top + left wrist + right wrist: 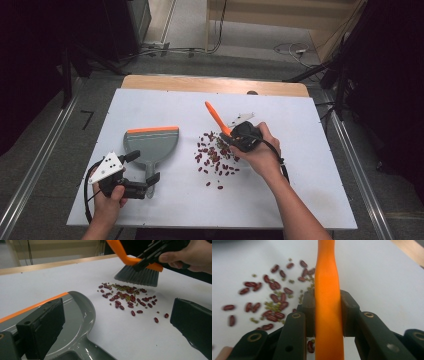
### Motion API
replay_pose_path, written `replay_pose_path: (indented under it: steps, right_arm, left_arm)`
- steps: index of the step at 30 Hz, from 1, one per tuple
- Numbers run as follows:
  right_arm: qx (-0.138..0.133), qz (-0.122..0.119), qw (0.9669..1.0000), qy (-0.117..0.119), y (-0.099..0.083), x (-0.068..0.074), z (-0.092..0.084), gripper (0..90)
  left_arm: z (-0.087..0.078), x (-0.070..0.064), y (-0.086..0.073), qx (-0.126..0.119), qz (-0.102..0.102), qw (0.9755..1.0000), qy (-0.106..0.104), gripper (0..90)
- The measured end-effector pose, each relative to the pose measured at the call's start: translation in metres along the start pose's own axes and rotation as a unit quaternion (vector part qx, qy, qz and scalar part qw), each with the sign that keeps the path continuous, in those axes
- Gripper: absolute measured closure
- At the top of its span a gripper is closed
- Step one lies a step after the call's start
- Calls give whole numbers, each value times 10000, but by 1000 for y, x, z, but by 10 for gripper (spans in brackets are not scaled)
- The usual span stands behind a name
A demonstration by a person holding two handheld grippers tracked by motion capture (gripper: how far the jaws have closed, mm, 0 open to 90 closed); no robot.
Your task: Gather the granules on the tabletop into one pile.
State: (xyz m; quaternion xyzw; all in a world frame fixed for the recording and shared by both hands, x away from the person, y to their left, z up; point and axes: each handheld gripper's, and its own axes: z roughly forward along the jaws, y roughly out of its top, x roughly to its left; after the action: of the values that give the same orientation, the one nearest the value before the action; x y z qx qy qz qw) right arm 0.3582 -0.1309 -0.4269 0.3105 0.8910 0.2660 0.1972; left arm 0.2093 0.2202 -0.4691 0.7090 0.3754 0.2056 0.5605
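A grey dustpan (151, 144) with an orange lip lies on the white board, left of centre. My left gripper (145, 168) stands open astride its handle, and the pads are well apart in the left gripper view (117, 322), with the pan (75, 315) between them. Red beans mixed with small green ones (215, 156) (127, 297) (272, 300) are scattered mid-board. My right gripper (228, 138) (328, 307) is shut on the orange handle of a brush (214, 115) (327, 277). Its grey bristles (137, 276) hang just above the far side of the beans.
The white board (310, 170) rests on a wooden table whose far edge (215, 84) shows behind it. Metal rails (357, 170) run along both sides on the floor. Cables (292, 49) and dark equipment stand beyond the table.
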Motion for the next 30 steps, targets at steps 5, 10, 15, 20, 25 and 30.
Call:
replay_pose_path:
  steps: [5, 10, 15, 20, 25, 30]
  right_arm:
    - [-162, -244, 9974, 659, 5, 26, -19, 690]
    - [-41, -517, 9889, 1392, 7, 60, -23, 689]
    - [38, -573, 9797, 1923, 3, 79, -19, 689]
    - [262, -634, 9746, 2132, -5, 86, -3, 690]
    - [162, -355, 9806, 1920, -7, 65, 8, 688]
    - [59, -100, 9842, 1769, -8, 42, 15, 688]
  left_arm:
    - [0, 2, -1, 2, -46, 10000, 31, 1]
    - [0, 1, 0, -7, -36, 10000, 28, 1]
    - [-1, 2, 0, 5, -27, 10000, 38, 0]
    - [-1, 1, -1, 6, -39, 10000, 31, 1]
    - [-1, 2, 0, 8, -30, 10000, 60, 1]
    - [-2, 4, -1, 17, -72, 9999, 87, 1]
